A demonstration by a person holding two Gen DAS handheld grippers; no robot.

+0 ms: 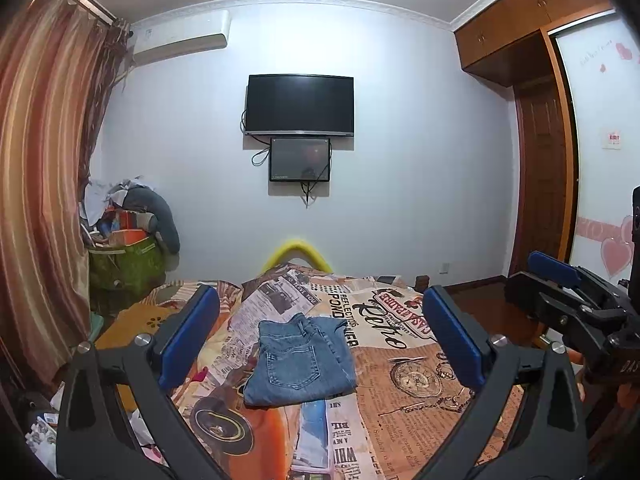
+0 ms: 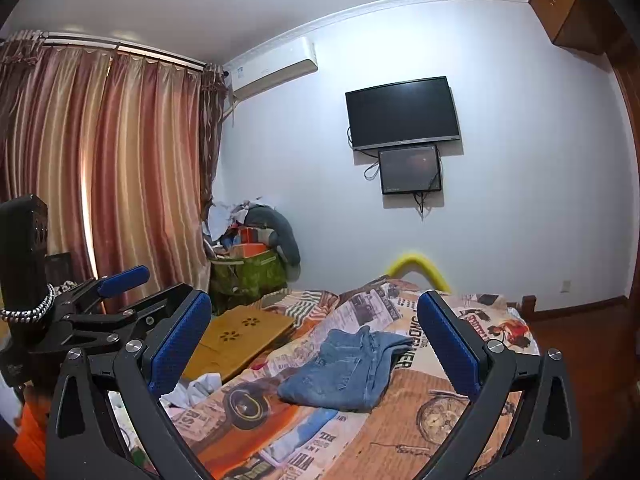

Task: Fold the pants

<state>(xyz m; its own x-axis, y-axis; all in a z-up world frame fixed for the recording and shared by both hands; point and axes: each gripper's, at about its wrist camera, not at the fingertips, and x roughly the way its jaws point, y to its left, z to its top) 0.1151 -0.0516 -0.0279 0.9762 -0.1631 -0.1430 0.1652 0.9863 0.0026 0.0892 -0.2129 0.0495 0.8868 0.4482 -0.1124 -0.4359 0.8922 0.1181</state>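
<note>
A pair of blue jeans (image 1: 300,364) lies folded into a compact bundle on the printed bed cover (image 1: 412,384), back pocket facing up. My left gripper (image 1: 320,344) is held above the bed, open, with the jeans seen between its blue pads and nothing in its grasp. In the right wrist view the jeans (image 2: 348,372) lie a little ahead and below; my right gripper (image 2: 316,344) is also open and empty. The right gripper (image 1: 560,280) also shows at the right edge of the left wrist view, and the left gripper (image 2: 116,284) at the left of the right wrist view.
A wooden lap desk (image 2: 240,336) lies on the bed's left side beside loose white cloth (image 2: 200,388). A green bin (image 1: 128,260) piled with items stands by the curtain (image 1: 44,184). A yellow foam guard (image 1: 298,252) caps the bed's far end. Screens (image 1: 300,106) hang on the wall.
</note>
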